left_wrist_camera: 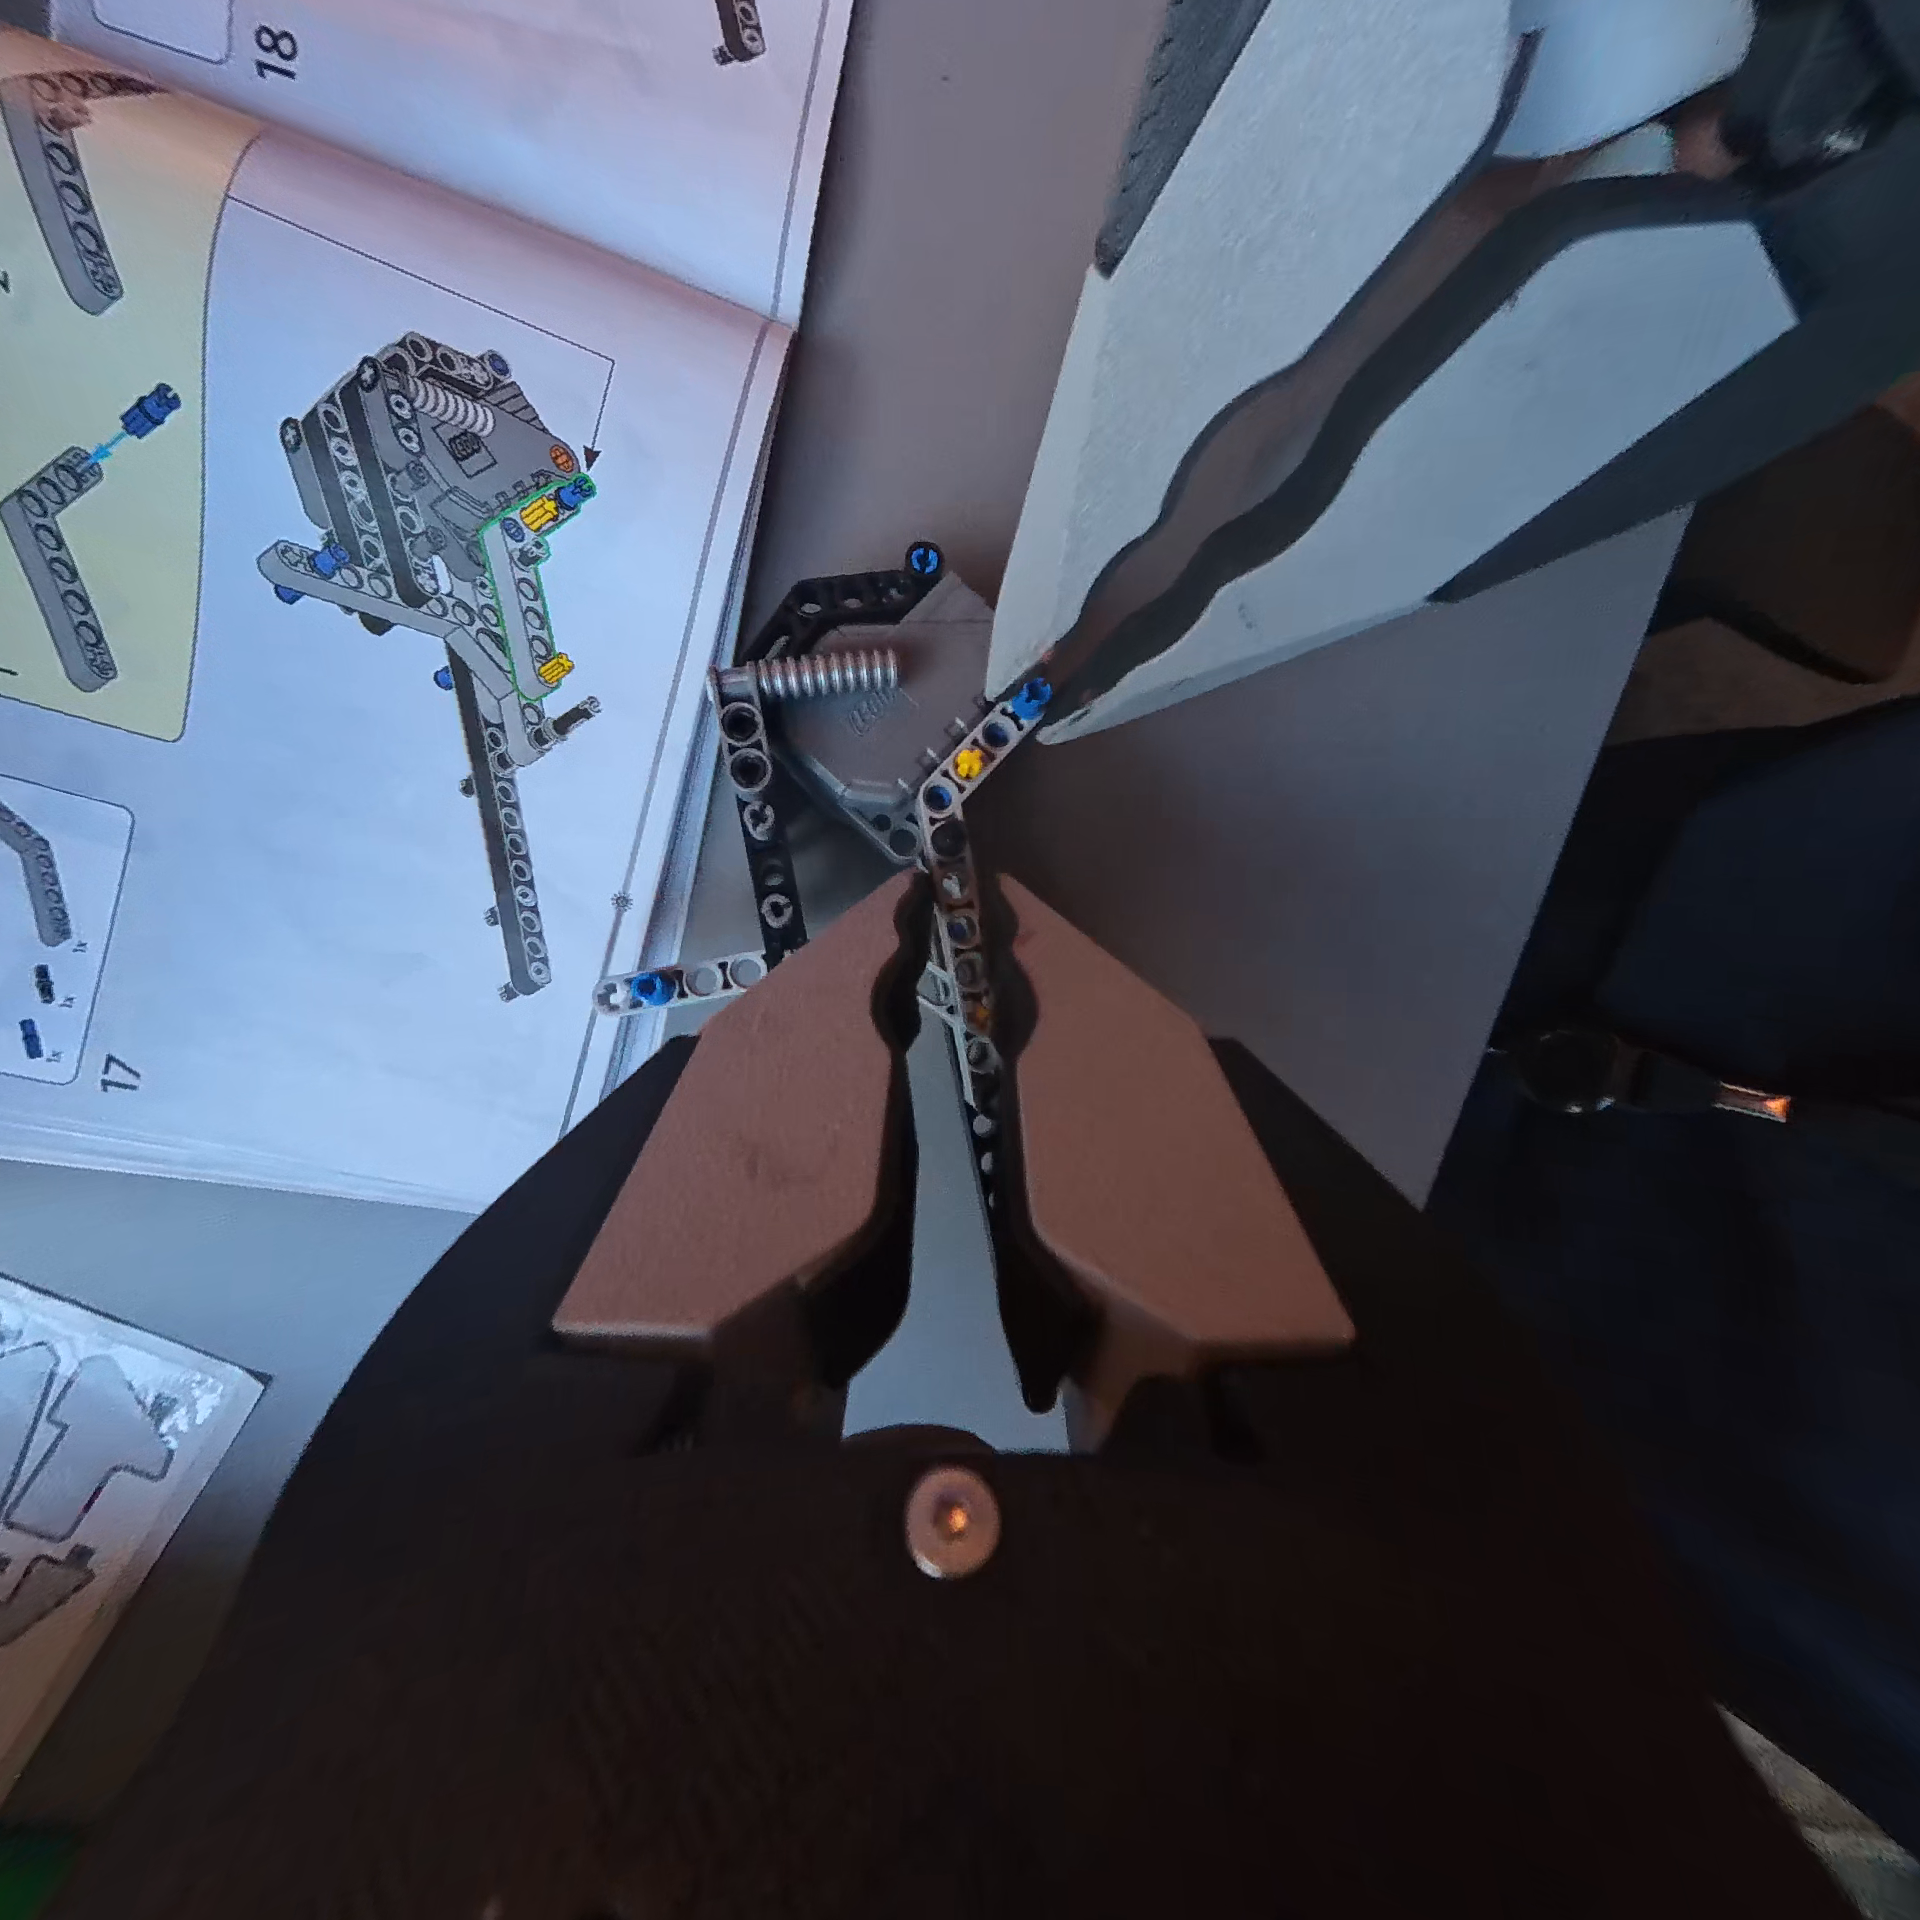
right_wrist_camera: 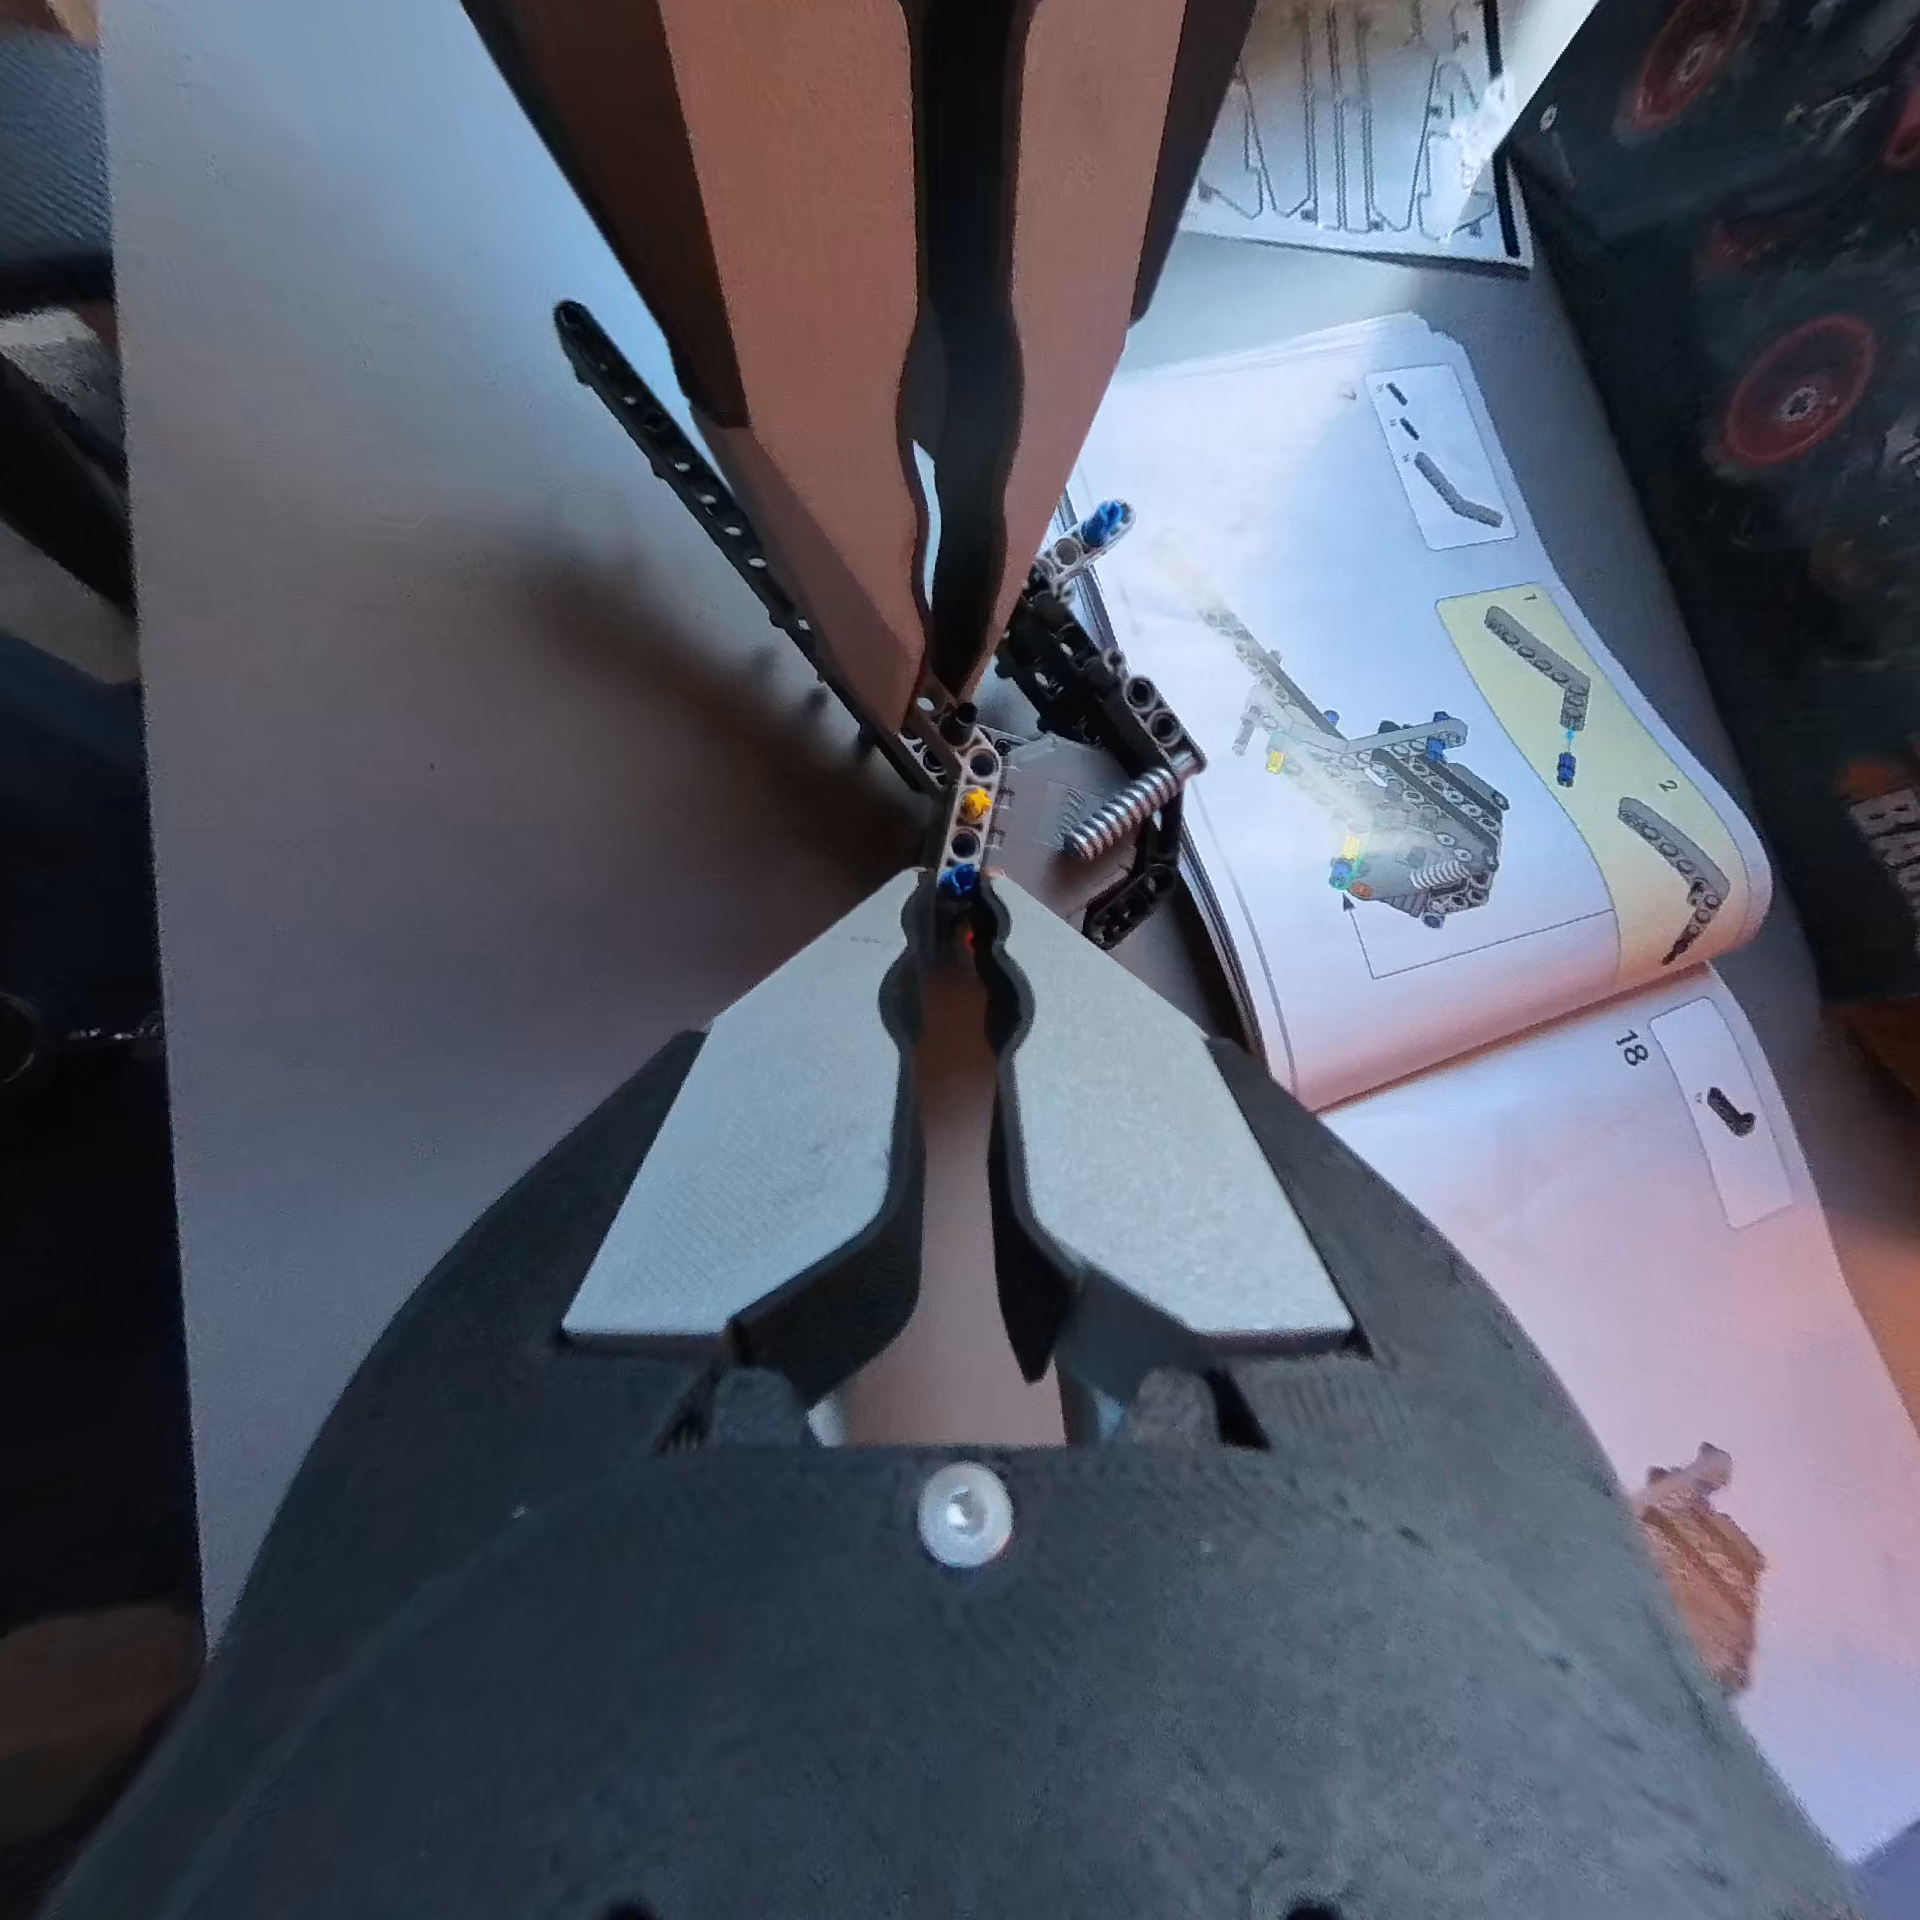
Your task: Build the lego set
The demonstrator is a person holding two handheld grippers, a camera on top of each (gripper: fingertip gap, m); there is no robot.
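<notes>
1. The table is grey and smooth. It holds everything here.
2. An open instruction booklet lies on the table, and its near corner hangs by the model. Its pages show drawings of grey beams and a half-built model, with step numbers printed beside them. I do not copy the numbers.
3. A dark box with red wheel pictures and some big letters stands past the booklet's far edge.
4. A sheet with outlined shapes lies flat near the booklet's top corner.
5. The left gripper has brown pads. Its two fingers are squeezed onto the long part of the bent grey beam.
6. The right gripper has pale grey pads. Its tips are pinched nearly together at the short end of the same beam, right at the blue pin. I cannot tell if they truly grip the pin.
7. The lego model sits just beside the booklet's edge, between the two grippers. It has black and grey beams with holes.
8. A long black beam sticks out from the model across the bare table.
9. A shiny metal spring lies across the model.
10. A yellow pin sits in the bent beam, next to the blue one.
</notes>
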